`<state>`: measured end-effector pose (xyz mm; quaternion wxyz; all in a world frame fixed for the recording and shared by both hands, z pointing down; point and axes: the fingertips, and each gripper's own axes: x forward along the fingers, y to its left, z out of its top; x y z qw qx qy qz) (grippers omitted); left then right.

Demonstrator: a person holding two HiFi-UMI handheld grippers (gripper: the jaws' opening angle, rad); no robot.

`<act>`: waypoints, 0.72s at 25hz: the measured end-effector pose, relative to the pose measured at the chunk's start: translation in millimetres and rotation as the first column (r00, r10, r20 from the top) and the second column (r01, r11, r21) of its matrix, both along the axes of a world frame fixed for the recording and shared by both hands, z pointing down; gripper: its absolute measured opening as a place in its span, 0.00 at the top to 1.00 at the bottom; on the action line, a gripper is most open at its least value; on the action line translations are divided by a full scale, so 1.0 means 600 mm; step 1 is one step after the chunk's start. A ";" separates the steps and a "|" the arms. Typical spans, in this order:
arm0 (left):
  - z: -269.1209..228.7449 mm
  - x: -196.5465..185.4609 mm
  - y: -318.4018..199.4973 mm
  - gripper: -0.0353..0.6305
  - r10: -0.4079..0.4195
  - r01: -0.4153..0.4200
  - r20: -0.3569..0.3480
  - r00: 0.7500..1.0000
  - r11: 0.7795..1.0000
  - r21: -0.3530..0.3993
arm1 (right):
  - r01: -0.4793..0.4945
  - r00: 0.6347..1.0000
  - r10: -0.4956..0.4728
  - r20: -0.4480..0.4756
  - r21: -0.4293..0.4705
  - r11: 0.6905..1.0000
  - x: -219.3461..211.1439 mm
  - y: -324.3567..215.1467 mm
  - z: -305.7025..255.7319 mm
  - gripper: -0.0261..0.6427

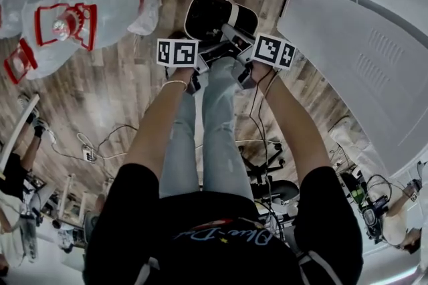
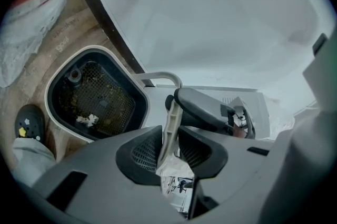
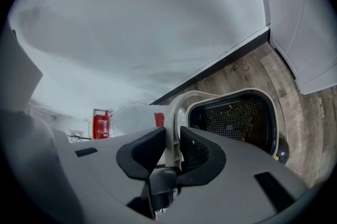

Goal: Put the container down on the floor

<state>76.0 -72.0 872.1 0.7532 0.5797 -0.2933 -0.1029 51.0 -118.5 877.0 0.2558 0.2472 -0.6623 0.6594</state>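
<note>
Plainly, both grippers are clenched on the same thing. The left gripper (image 2: 169, 140) has its pads pressed on either side of the pale handle (image 2: 171, 115), and the right gripper (image 3: 172, 145) grips that handle too, with no gap visible at its pads. Just past the jaw tips the handle curves into the container (image 2: 89, 51), a dark tub with a pale rim. It hangs off to one side of each pair of jaws with its mouth tipped back toward them. Beyond it lies the wooden floor (image 1: 134, 96), and I cannot tell from any view whether the base touches the boards. My judgement is that the task is partly done: the tub is low and close to the floor, but it is not set down and neither grip is released. What remains is to land the base flat and open both pairs of jaws. The left gripper view alone shows the other gripper's dark body crossing just beyond the jaws. It also shows a mesh bottom with specks and a white scrap (image 2: 87, 119), and a shoe (image 2: 29, 123) beside the tub. The right gripper view adds the skirting line behind the tub. Only the head view shows both arms meeting over the tub, and clear bags with red print (image 1: 87, 9) lying well apart from it.
</note>
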 end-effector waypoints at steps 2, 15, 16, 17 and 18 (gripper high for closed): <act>0.004 0.008 0.004 0.83 -0.006 0.006 -0.018 1.000 1.000 -0.021 | 0.011 1.000 -0.011 -0.013 -0.005 1.000 0.008 0.005 0.003 0.85; 0.066 0.005 0.021 0.75 0.043 -0.038 0.040 0.998 0.991 -0.125 | 0.023 0.994 -0.028 -0.103 -0.042 0.999 0.021 0.024 0.059 0.86; 0.067 0.003 0.020 0.75 0.049 -0.044 0.042 0.998 0.991 -0.126 | 0.015 0.994 -0.020 -0.107 -0.044 0.999 0.020 0.023 0.061 0.86; 0.068 0.000 0.019 0.75 0.054 -0.047 0.048 0.997 0.991 -0.124 | 0.006 0.994 -0.011 -0.111 -0.045 0.999 0.018 0.022 0.062 0.86; 0.069 -0.003 0.019 0.75 0.055 -0.048 0.056 0.997 0.991 -0.121 | -0.001 0.993 -0.004 -0.116 -0.047 0.999 0.016 0.022 0.064 0.86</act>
